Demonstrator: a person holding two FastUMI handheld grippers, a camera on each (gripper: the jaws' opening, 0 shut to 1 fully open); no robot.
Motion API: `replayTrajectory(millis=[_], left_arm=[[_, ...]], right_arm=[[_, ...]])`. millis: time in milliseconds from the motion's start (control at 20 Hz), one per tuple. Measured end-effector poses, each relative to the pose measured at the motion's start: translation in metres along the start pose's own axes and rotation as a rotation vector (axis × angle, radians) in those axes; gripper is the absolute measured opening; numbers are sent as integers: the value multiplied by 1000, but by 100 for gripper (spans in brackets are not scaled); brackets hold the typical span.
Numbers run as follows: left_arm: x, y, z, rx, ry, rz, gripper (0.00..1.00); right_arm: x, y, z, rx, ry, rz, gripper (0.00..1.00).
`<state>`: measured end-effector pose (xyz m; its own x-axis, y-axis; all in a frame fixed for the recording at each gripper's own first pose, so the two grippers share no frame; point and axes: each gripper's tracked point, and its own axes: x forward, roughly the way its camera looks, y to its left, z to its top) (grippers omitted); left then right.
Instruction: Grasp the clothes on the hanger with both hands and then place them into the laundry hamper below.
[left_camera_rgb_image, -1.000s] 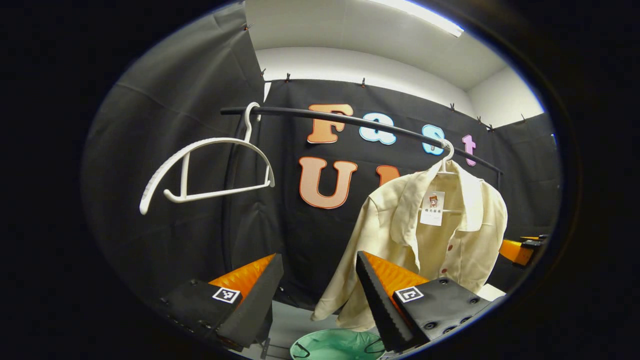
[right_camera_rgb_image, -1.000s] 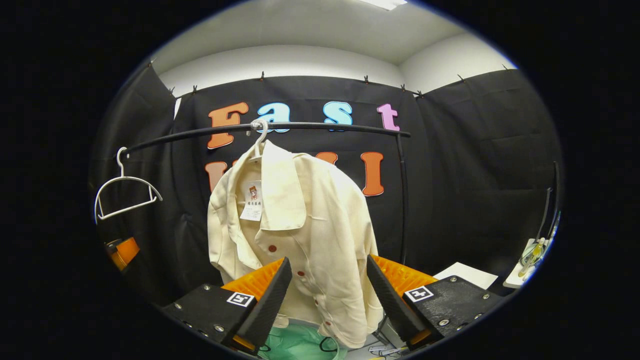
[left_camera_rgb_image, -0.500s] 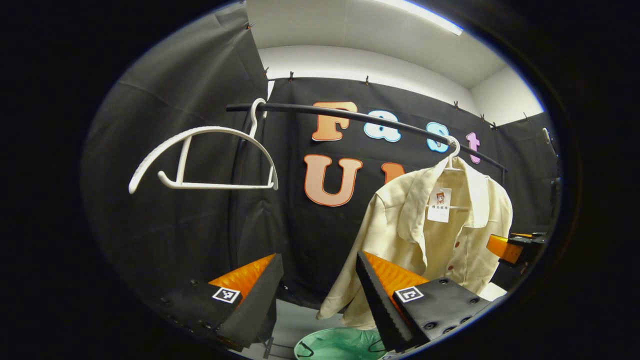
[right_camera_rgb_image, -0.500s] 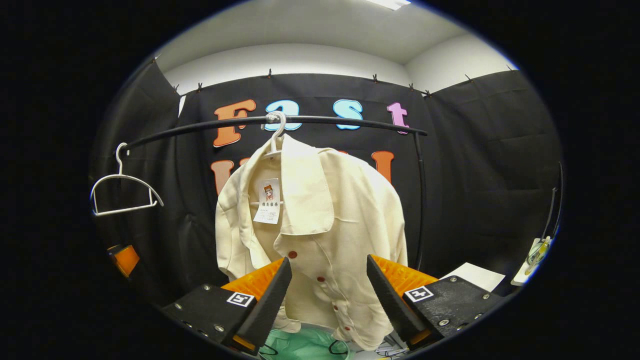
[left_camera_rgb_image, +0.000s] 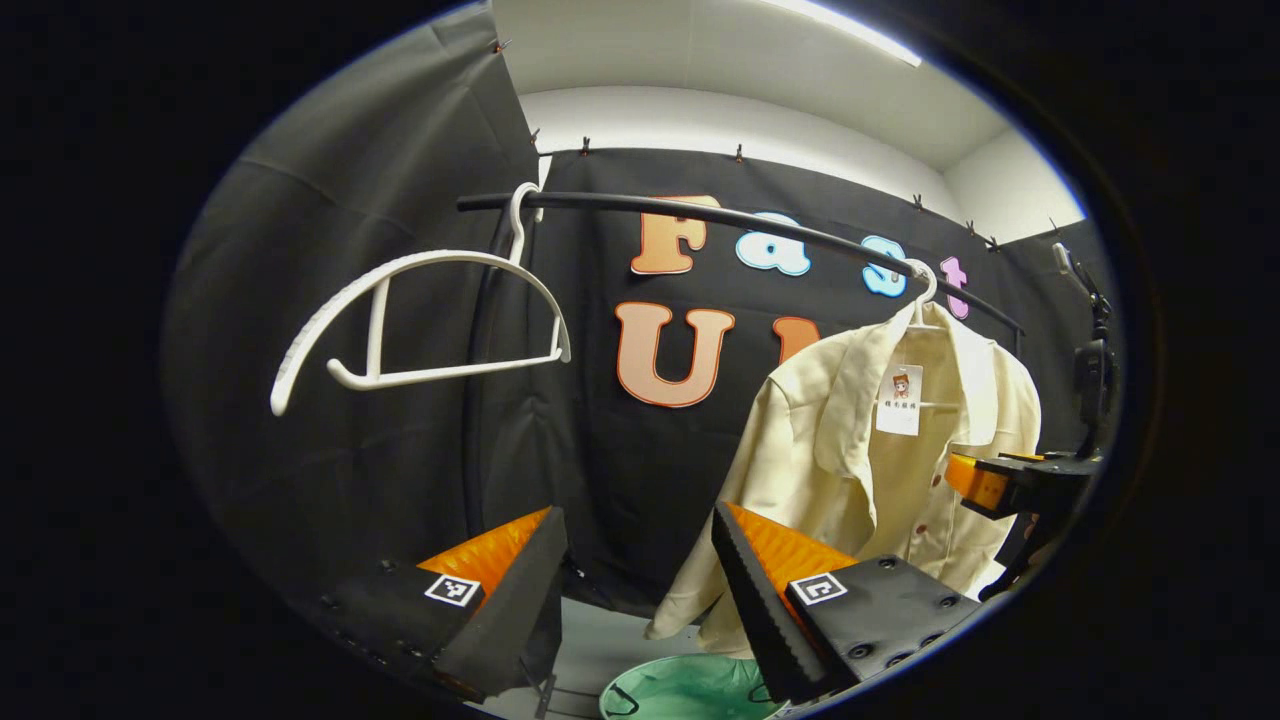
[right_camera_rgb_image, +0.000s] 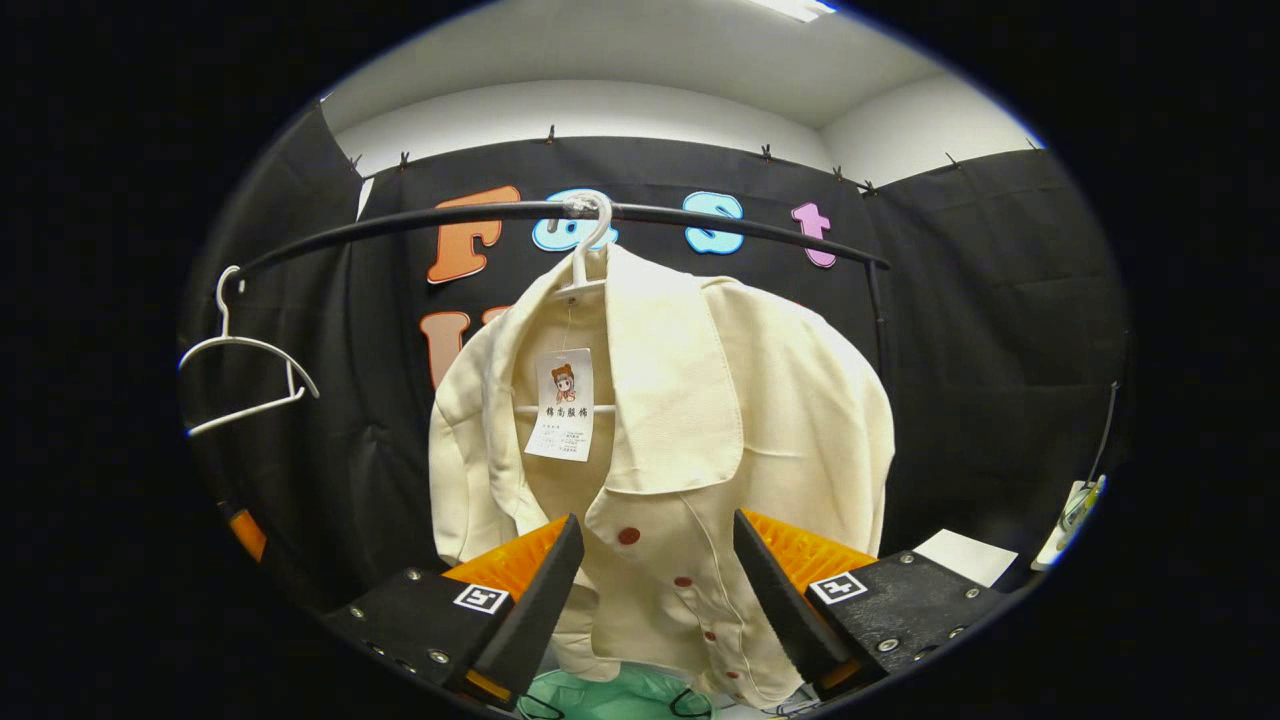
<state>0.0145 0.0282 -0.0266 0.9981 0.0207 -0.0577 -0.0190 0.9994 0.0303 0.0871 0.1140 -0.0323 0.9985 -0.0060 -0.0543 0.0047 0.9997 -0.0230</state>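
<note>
A cream button-up shirt (right_camera_rgb_image: 690, 430) with red buttons and a paper tag hangs on a white hanger (right_camera_rgb_image: 590, 240) from the black rail (right_camera_rgb_image: 400, 225). My right gripper (right_camera_rgb_image: 655, 570) stands open just in front of the shirt's lower front, apart from the cloth. In the left gripper view the same shirt (left_camera_rgb_image: 870, 460) hangs at the right, and my left gripper (left_camera_rgb_image: 640, 570) is open to its left with nothing between the fingers. The right gripper (left_camera_rgb_image: 1010, 485) shows there beside the shirt. The green-lined hamper (left_camera_rgb_image: 690, 690) sits below; its green lining (right_camera_rgb_image: 610, 695) also peeks out under the shirt.
A bare white hanger (left_camera_rgb_image: 420, 320) hangs at the rail's left end (left_camera_rgb_image: 520, 203); in the right gripper view this hanger (right_camera_rgb_image: 245, 375) is far left. A white sheet (right_camera_rgb_image: 965, 555) and a small stand (right_camera_rgb_image: 1075, 510) lie at the right.
Both grippers moved closer to the rail. The shirt looms larger in the right gripper view, and the right gripper came further into the left gripper view. The bare hanger swung slightly.
</note>
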Motion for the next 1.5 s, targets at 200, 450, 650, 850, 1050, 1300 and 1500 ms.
replayTrajectory(millis=[200, 450, 650, 850, 1050, 1300, 1500], left_arm=[[8, 1, 0, 13, 3, -1, 96], [21, -5, -1, 28, 4, -14, 96], [30, -13, -2, 21, 8, -28, 96], [34, -18, -6, 23, 16, -36, 96], [38, -25, -7, 23, 18, -50, 96], [45, -40, -5, 23, 17, -76, 96], [50, -59, -6, 22, 19, -115, 100]], right_arm=[[28, -4, -6, 22, 9, -68, 94], [50, 5, -9, 43, 9, -67, 94], [62, 5, -12, 34, 17, -80, 94], [62, 11, -10, 78, 17, -56, 93], [70, 8, -15, 53, 22, -73, 94], [77, -12, -14, 51, 29, -117, 94], [75, -23, -11, 41, 20, -110, 90]])
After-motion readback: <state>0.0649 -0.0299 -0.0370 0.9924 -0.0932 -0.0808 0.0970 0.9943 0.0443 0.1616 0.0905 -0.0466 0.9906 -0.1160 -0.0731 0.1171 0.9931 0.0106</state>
